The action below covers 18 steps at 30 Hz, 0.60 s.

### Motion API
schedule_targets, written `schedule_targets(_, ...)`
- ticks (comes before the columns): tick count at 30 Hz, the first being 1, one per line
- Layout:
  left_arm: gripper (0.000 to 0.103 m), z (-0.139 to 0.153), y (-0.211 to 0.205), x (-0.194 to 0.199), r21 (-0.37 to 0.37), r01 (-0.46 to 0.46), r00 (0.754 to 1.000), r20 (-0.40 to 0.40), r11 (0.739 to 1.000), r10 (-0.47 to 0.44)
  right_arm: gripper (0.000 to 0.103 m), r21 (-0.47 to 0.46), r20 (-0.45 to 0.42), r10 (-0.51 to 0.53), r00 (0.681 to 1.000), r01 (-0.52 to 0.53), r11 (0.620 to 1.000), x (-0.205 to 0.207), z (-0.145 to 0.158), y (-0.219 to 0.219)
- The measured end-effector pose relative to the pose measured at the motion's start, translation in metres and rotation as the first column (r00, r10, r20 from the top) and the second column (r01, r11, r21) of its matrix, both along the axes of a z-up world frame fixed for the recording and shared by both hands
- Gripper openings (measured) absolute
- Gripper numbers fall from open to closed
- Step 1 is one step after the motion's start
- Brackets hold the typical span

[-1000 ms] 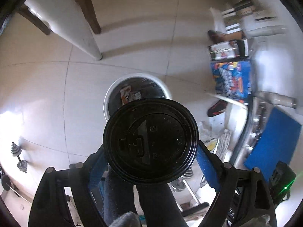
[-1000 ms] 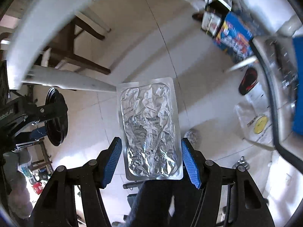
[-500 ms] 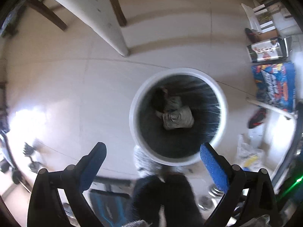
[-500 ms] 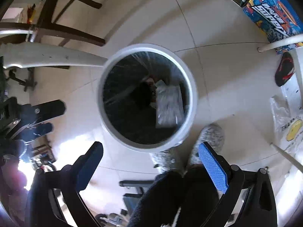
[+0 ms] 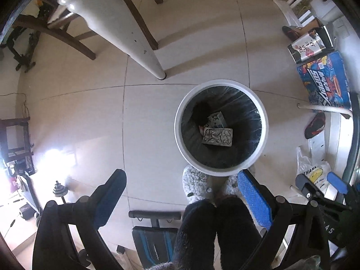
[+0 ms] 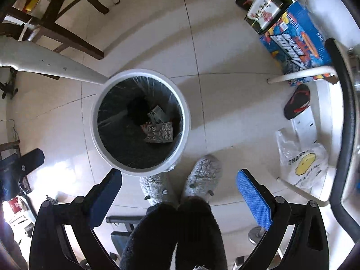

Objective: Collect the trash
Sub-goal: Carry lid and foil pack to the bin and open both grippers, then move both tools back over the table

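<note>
A white bin (image 5: 221, 173) with a black liner stands on the tiled floor, seen from straight above. In it lie a silver foil blister pack (image 5: 217, 136), a small printed packet (image 5: 217, 119) and a dark round shape (image 5: 201, 112), probably the black lid. My left gripper (image 5: 181, 186) hangs open and empty above the bin's near rim. In the right wrist view the bin (image 6: 139, 171) sits up and to the left, with the foil pack (image 6: 160, 132) inside. My right gripper (image 6: 180, 180) is open and empty over the person's feet.
Grey slippers (image 6: 202, 173) and dark trouser legs stand just beside the bin. A white table leg (image 5: 144, 51) and a wooden chair lie beyond it. A blue printed box (image 5: 326, 81), a sandal (image 5: 315, 126) and a plastic bag (image 6: 301, 164) are on the right, a dumbbell (image 5: 59, 191) on the left.
The left jaws held a black lid and the right jaws a foil pack. Both opened, and the items now lie in the bin. The right gripper sank lower.
</note>
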<state>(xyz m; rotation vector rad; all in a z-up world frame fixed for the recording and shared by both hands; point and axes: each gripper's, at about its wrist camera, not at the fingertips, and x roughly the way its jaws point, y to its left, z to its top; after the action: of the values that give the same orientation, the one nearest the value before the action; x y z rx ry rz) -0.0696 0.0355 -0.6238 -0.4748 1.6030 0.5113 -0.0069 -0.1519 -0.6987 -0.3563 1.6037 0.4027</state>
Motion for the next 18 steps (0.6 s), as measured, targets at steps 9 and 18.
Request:
schedule_targets(9,0.101,0.088,-0.011,-0.019,-0.012,0.009,0.999,0.037,1.000,-0.008,0.103,0.021,0.057,0.012,0.998,-0.013,1.000,-0.005,0.102,-0.005)
schedule_targets(18,0.101,0.184,-0.025,-0.040,-0.041,0.025,0.995,0.099,0.999,-0.020,0.103,0.052,0.081,0.026,0.996,-0.030,0.998,-0.028,0.225,-0.009)
